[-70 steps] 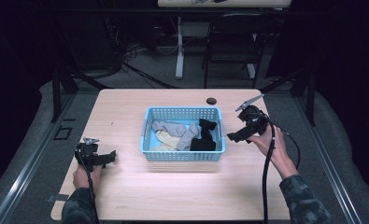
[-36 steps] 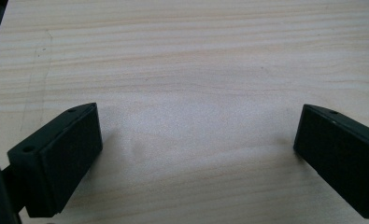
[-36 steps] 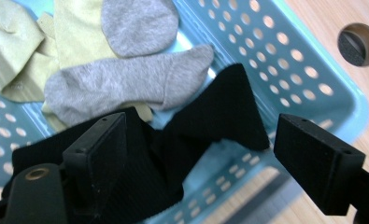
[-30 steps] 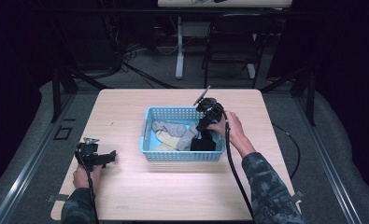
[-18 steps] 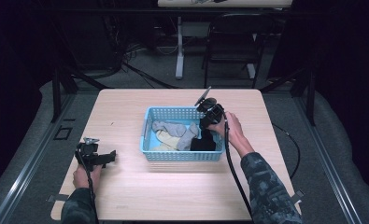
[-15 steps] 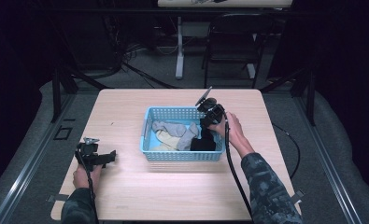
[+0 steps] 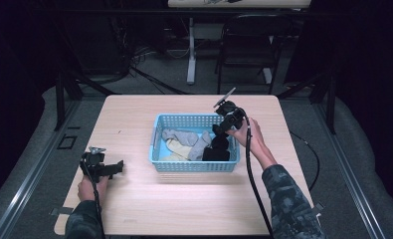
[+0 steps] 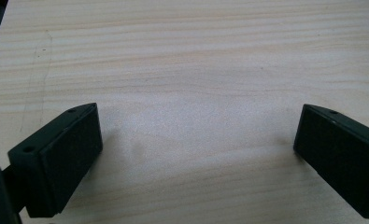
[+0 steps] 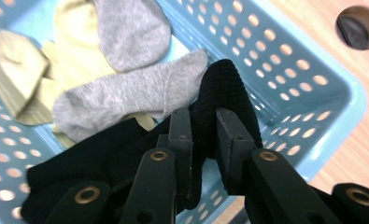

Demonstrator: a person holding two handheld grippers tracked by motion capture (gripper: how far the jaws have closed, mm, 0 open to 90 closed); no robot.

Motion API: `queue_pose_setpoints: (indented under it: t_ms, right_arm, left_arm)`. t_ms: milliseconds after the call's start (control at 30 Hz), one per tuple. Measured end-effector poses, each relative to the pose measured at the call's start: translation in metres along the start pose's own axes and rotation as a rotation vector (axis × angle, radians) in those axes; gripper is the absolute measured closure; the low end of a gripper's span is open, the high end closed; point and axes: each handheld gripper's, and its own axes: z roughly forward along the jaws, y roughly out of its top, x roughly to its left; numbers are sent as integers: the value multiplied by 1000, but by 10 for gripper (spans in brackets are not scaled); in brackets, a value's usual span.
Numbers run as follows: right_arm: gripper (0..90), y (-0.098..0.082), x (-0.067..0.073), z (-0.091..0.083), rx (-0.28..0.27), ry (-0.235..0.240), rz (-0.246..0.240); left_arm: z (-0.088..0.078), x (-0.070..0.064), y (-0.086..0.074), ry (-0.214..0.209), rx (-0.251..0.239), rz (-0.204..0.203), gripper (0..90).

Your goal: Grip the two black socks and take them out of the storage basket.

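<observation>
A light blue perforated basket (image 7: 194, 117) stands mid-table, holding grey socks (image 7: 184, 137), pale yellow socks (image 7: 171, 149) and a black sock (image 7: 217, 149). My right gripper (image 7: 219, 130) reaches down into the basket's right end. Its jaws have just been closing, and a fold of the black sock (image 9: 229, 88) is pinched between the pads of my right gripper (image 9: 203, 119). Grey socks (image 9: 126, 93) and yellow socks (image 9: 74, 51) lie beyond it. My left gripper (image 7: 115, 168) rests at the table's front left; in its own view the left gripper (image 8: 196, 140) stands open over bare wood.
A small dark round thing (image 9: 359, 28) lies on the table just beyond the basket rim (image 9: 355, 100). The wooden table (image 7: 194, 199) has bare room in front of the basket. A chair (image 7: 248, 50) and a table leg stand behind.
My right gripper moved from right of the basket to over its right end, dipped in, and its jaws closed on the black sock. The left gripper has not moved.
</observation>
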Motion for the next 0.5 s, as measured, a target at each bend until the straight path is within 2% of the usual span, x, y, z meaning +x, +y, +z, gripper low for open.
queue_pose_setpoints:
  t_ms: [33, 67, 267, 333, 500]
  right_arm:
    - [777, 0, 1, -2, -18, -2, 9]
    - [778, 0, -1, -7, -10, 3, -2]
    - [780, 2, -1, -23, -43, -1, -5]
    - [781, 4, 0, -33, -66, 0, -6]
    - [782, 8, 3, -45, -100, 3, 2]
  left_arm:
    - [0, 0, 0, 0, 0, 0, 11]
    - [0, 0, 0, 0, 0, 0, 11]
    - [0, 0, 0, 0, 0, 0, 11]
    - [0, 0, 0, 0, 0, 0, 11]
    - [0, 0, 0, 1, 0, 0, 11]
